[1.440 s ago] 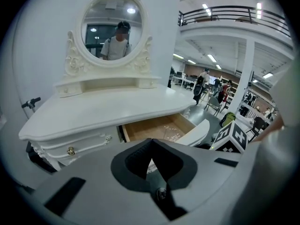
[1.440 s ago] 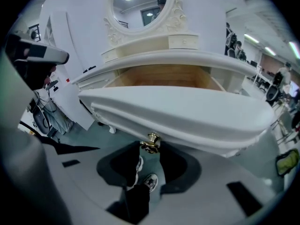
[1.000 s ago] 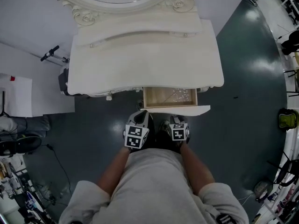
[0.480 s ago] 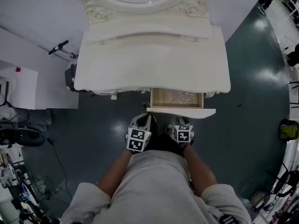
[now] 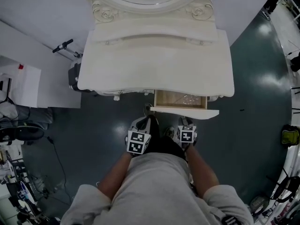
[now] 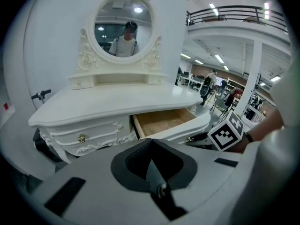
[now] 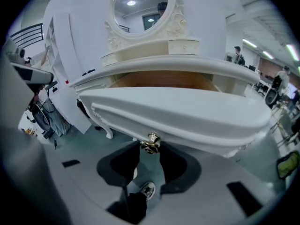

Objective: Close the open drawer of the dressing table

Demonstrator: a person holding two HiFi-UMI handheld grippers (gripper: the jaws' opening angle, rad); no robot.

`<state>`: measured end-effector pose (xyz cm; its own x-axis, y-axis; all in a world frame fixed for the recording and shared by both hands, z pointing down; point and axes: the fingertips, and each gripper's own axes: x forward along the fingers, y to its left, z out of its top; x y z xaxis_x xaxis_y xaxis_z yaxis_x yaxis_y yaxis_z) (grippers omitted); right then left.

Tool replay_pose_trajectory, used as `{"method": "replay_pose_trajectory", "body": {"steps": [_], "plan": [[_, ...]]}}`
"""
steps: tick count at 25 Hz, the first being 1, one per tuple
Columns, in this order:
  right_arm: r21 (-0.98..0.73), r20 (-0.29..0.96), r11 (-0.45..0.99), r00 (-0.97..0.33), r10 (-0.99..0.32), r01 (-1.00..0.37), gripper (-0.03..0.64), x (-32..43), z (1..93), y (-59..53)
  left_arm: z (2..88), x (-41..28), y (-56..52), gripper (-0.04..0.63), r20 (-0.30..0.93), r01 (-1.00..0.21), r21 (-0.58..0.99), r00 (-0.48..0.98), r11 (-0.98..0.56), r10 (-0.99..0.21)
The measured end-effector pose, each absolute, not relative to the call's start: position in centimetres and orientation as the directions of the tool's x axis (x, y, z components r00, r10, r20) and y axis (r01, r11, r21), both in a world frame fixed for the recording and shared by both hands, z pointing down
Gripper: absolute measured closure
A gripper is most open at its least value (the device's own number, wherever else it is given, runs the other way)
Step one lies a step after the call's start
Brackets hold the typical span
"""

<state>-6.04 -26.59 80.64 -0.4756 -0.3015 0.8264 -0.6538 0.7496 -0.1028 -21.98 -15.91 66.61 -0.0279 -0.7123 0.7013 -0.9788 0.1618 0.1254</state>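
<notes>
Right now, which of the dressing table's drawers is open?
The right drawer, pulled out with bare wood showing, its knob between the jaws of the right gripper; the left drawer sits flush.

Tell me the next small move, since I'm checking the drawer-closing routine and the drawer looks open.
Probably push straight in: the right hand-held gripper seems clamped on the brass knob of the drawer, which stands pulled out of the dressing table, its wooden inside showing.

Dressing table (image 5: 154, 64) on dark floor (image 5: 108, 125).
Just ahead of left gripper (image 5: 149, 120) and right gripper (image 5: 184, 121); oval mirror (image 5: 150, 2) upright on tabletop's far edge.
</notes>
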Motion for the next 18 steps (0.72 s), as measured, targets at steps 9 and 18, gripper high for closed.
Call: {"method": "replay_pose_trajectory", "body": {"steps": [9,18], "plan": [[-0.095,0.824,0.75,-0.474,-0.31,-0.655,0.472,-6.7,80.7,-27.4,66.7,-23.6,-15.2,0.588,0.705,-0.972,0.127,-0.053,0.2,-0.707],[-0.081,0.817,0.743,-0.471,-0.332,-0.664,0.472,-7.2,80.7,-28.4,67.1,-25.2,-13.4,0.588,0.714,-0.959,0.127,-0.089,0.254,-0.695]]}}
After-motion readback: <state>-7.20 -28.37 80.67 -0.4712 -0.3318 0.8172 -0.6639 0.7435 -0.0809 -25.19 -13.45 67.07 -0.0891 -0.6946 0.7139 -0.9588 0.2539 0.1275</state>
